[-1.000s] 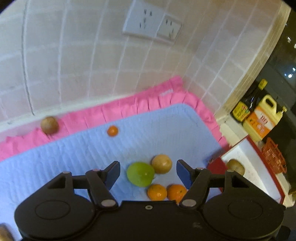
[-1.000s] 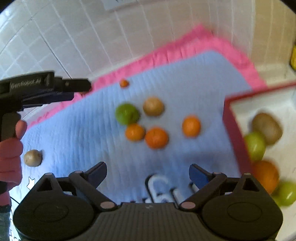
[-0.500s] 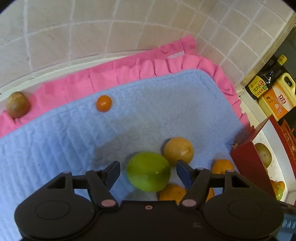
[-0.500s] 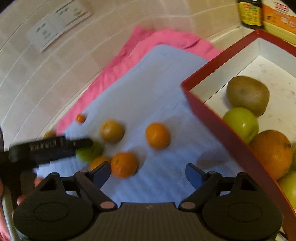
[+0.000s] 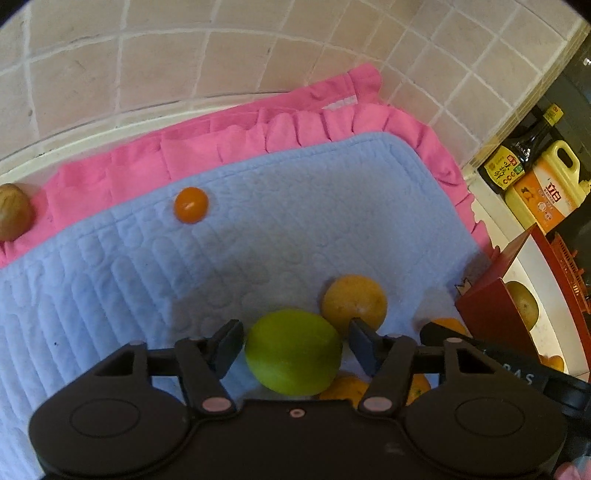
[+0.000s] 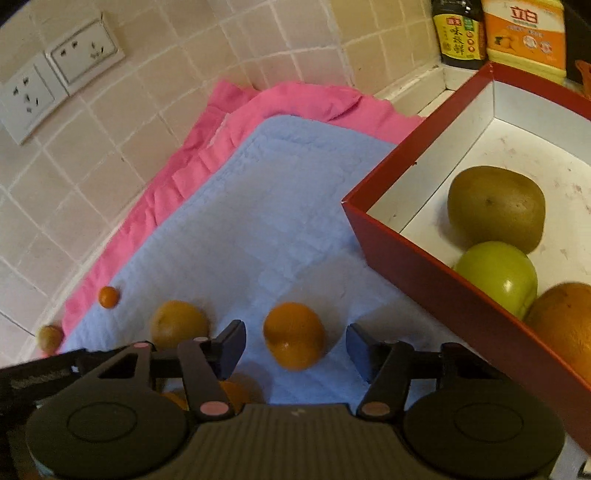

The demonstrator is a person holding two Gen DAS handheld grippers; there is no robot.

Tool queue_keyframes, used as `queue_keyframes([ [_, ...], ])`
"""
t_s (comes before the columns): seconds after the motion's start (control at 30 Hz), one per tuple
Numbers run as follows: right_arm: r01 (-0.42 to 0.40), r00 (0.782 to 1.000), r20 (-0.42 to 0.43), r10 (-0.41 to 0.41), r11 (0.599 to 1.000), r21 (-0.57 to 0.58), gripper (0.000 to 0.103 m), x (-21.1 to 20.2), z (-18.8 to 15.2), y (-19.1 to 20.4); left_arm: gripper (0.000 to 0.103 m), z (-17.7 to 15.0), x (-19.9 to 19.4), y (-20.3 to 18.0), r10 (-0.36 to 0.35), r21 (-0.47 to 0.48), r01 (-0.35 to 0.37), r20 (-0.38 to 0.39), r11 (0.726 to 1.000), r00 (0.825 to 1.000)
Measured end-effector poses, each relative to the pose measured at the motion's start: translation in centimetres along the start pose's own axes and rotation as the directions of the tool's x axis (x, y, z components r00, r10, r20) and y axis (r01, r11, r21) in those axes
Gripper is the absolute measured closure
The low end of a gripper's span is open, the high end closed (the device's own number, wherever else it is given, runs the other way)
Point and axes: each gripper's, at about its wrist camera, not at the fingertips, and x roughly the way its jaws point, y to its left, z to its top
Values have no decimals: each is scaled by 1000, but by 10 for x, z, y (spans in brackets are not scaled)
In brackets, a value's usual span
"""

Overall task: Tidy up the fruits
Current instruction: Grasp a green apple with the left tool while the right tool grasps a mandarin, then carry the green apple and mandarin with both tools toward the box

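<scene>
My left gripper (image 5: 295, 345) is open, its fingers either side of a green apple (image 5: 292, 352) on the blue mat (image 5: 258, 240); small gaps show at both pads. A yellow-orange fruit (image 5: 354, 301) lies just behind it, and oranges (image 5: 345, 387) sit partly hidden under the gripper. My right gripper (image 6: 295, 347) is open around an orange (image 6: 294, 335) on the mat, not touching it. The red box (image 6: 424, 273) at the right holds a kiwi (image 6: 496, 206), a green apple (image 6: 496, 282) and an orange (image 6: 565, 325).
A small tangerine (image 5: 191, 205) lies far back on the mat and a brown fruit (image 5: 13, 212) on the pink cloth (image 5: 221, 147). Bottles (image 6: 491, 33) stand behind the box. A tiled wall with sockets (image 6: 55, 77) lies behind. The left gripper shows in the right wrist view (image 6: 40, 373).
Both grippers have come down and forward. The green apple now sits between the left fingers; the right gripper has swung from the box side to frame the lone orange.
</scene>
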Motion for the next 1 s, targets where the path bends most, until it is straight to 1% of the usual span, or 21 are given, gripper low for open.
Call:
queue_keyframes([
  [0.03,6,1000,3,-6,1000,-13,57,-1,0,1,39,0,0,-1,8,2,-8,4,1000,1000],
  [0.07,-2,1000,4,2,1000,-20,62,-1,1,1,38,0,0,-1,14,1,-14,7,1000,1000],
  [0.1,-9,1000,5,9,1000,-20,65,-1,1,1,38,-1,0,0,17,-2,-17,9,1000,1000],
  [0.2,-28,1000,4,28,999,-35,66,-3,1,0,38,-2,-3,-2,24,-4,-24,23,1000,999],
  [0.4,-78,997,6,79,997,-14,66,-16,1,-7,38,-4,-21,-14,46,25,-48,64,999,997],
  [0.6,-131,990,42,131,991,-2,66,-48,5,-16,38,2,-46,-37,53,51,-60,116,997,992],
  [0.73,-174,979,110,173,985,-2,66,-88,16,-26,38,8,-60,-66,32,103,-48,150,994,988],
  [0.8,-172,972,160,173,985,-16,66,-110,22,-33,38,11,-65,-85,11,138,-35,166,990,986],
  [0.9,-156,960,236,153,988,-7,66,-139,30,-53,38,16,-67,-118,-38,198,1,179,980,983],
  [1.0,-107,950,297,97,994,17,66,-163,40,-81,38,21,-62,-154,-92,256,44,179,966,979],
])
